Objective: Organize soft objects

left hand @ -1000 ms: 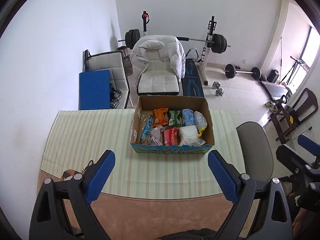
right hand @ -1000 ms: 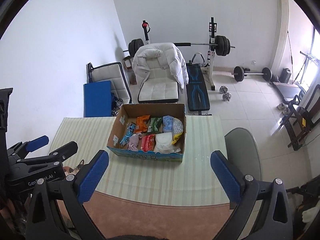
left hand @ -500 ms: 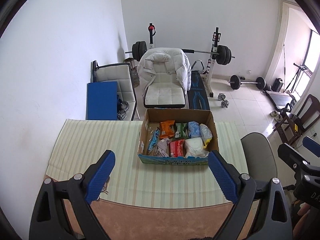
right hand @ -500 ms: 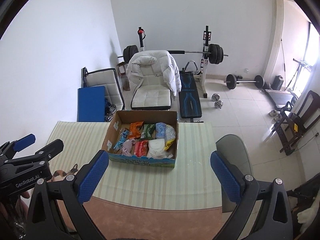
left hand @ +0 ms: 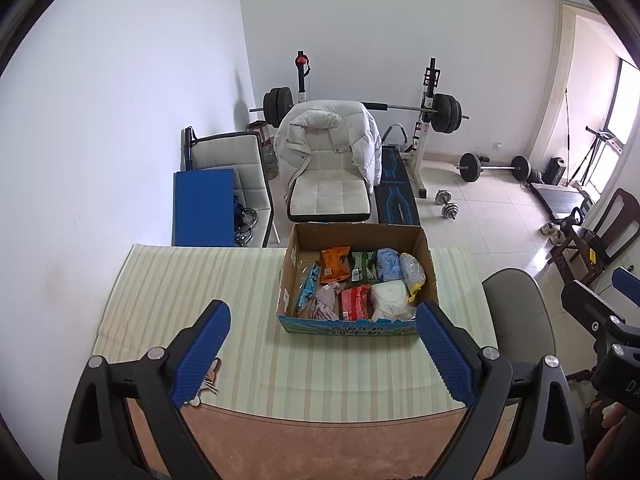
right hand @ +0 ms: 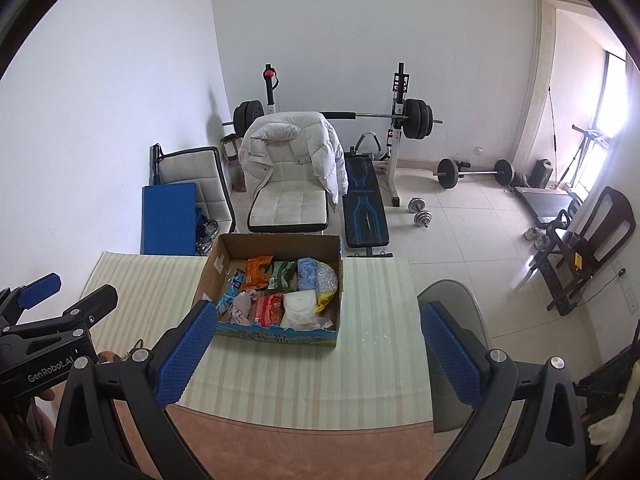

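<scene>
Each camera looks forward and down from behind its own wide-spread claw, high above the near tabletop (left hand: 248, 280) edge. Both share the cardboard box (left hand: 356, 326) (right hand: 276, 336) ahead and the room beyond.

White walls (left hand: 360, 20); tiled floor (left hand: 492, 216); barbell rack (left hand: 430, 96)

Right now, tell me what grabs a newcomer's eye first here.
The open cardboard box on the striped table mat, packed with bright soft packets such as an orange one. Behind it, a white jacket draped over a chair, with a barbell rack against the far wall. Both tools hover open and empty.
</scene>
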`<state>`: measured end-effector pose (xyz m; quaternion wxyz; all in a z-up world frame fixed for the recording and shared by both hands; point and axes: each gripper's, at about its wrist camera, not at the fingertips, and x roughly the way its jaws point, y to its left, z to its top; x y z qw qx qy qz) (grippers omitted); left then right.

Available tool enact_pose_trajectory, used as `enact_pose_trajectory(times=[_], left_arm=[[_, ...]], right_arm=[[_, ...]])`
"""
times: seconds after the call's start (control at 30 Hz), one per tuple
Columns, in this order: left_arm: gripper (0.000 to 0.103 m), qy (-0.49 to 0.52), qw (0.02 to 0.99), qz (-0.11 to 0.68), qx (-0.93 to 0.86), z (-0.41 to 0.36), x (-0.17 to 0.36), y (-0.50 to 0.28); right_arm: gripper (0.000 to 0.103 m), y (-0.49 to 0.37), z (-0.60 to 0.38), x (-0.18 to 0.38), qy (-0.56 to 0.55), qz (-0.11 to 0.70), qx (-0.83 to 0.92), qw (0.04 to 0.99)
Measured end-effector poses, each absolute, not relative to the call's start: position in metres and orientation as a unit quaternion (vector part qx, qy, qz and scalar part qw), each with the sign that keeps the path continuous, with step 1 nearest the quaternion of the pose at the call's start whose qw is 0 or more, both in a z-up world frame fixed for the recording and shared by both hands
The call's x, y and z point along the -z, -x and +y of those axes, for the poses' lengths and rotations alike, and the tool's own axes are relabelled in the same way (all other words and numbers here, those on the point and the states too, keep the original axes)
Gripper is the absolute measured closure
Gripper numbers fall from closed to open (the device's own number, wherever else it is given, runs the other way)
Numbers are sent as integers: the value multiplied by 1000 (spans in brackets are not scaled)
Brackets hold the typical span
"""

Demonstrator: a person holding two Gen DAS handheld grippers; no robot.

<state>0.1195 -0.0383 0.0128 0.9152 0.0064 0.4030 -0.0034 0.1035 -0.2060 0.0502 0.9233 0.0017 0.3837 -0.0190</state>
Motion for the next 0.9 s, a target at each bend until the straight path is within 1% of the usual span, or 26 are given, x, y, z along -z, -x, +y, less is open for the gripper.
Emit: enact_pose_trajectory(times=[0.1,0.17,0.9], left_arm=[[6,-5,915,403,5,-37,-15,-122],[0,-6,916,401,6,-37,-16,-123],[0,-3,914,405,7,-36,-13,-119]], right_arm=[[0,-104,-205,-51,-2,383,20,923],[0,-104,-204,-52,-1,383,21,924],[0,-106,-206,-49,7,386,25,922]])
